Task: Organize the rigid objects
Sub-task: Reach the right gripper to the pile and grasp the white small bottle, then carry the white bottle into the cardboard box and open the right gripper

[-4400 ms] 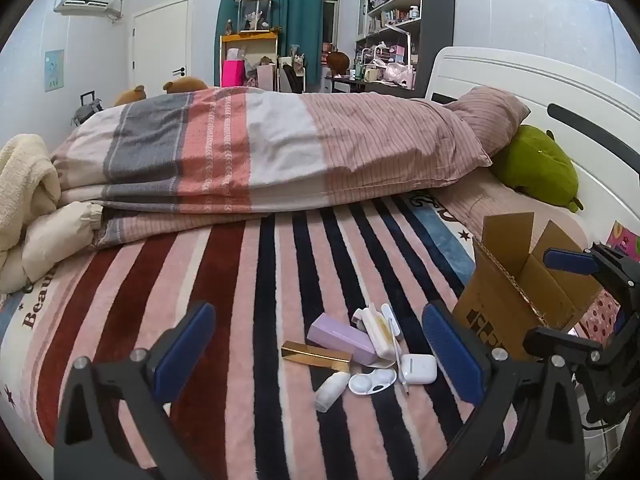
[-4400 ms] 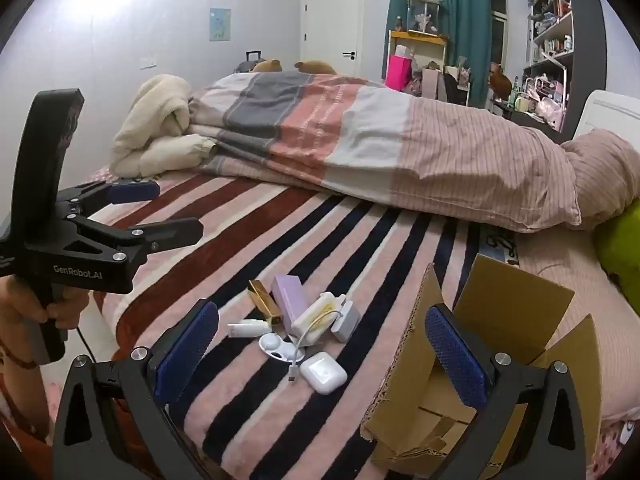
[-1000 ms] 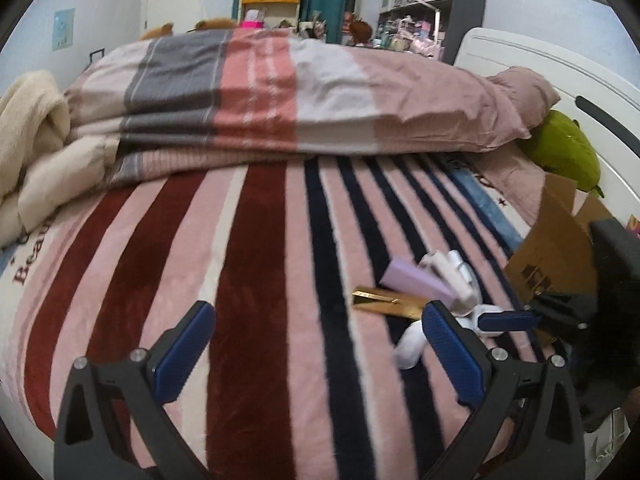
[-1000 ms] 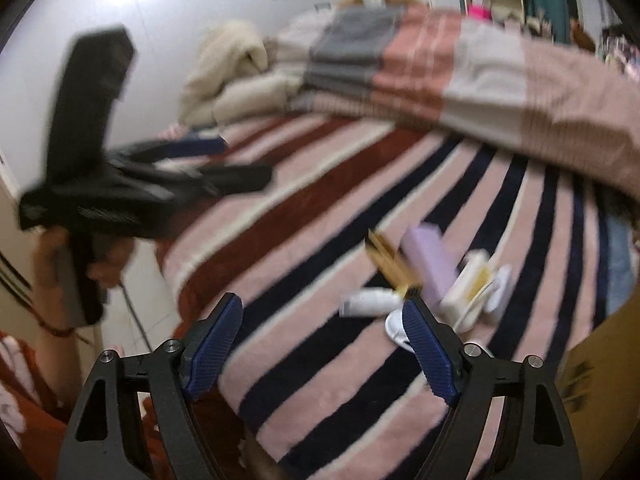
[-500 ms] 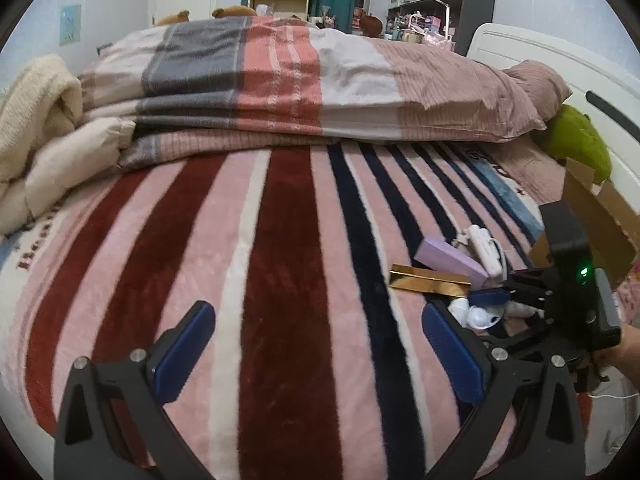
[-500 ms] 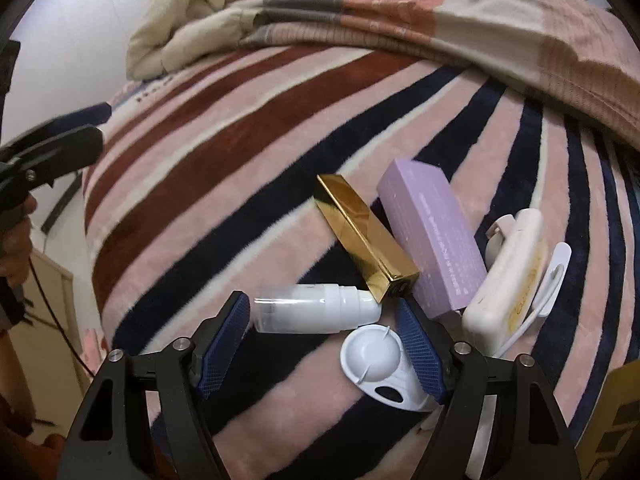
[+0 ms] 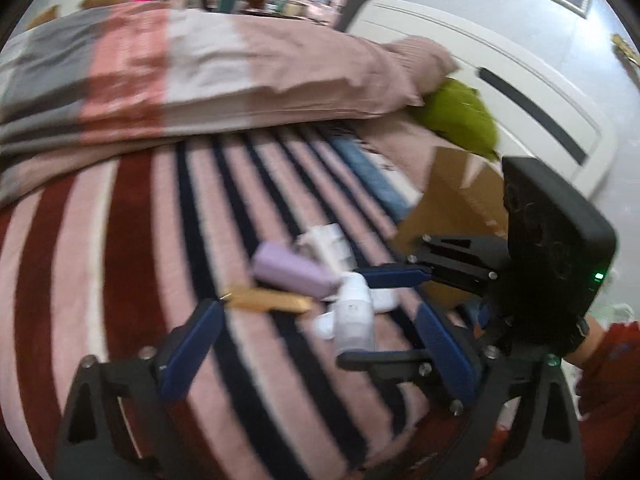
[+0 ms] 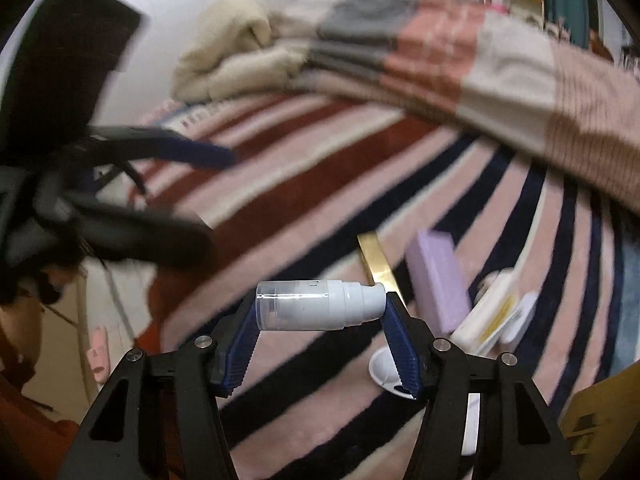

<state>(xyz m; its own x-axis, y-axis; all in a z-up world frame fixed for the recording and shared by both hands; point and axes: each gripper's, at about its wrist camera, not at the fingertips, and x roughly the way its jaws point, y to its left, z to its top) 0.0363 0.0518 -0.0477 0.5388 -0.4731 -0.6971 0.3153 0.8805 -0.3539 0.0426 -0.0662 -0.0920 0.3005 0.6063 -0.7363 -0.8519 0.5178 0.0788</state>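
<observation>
Blue-padded right gripper (image 8: 320, 320) was closing endwise on a white pump bottle (image 8: 320, 310), lifted off the striped blanket (image 8: 304, 204). Left gripper (image 7: 316, 344) was closing on nothing. Gold bar (image 8: 378, 266) and purple box (image 8: 438, 280) lay beyond, beside the cardboard box (image 7: 452, 208).

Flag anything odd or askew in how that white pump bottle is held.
The white pump bottle lies crosswise in the right tool, pinched end to end between the closing fingers, cap against one pad: a slip-prone grip. Nothing looks spilled.
</observation>
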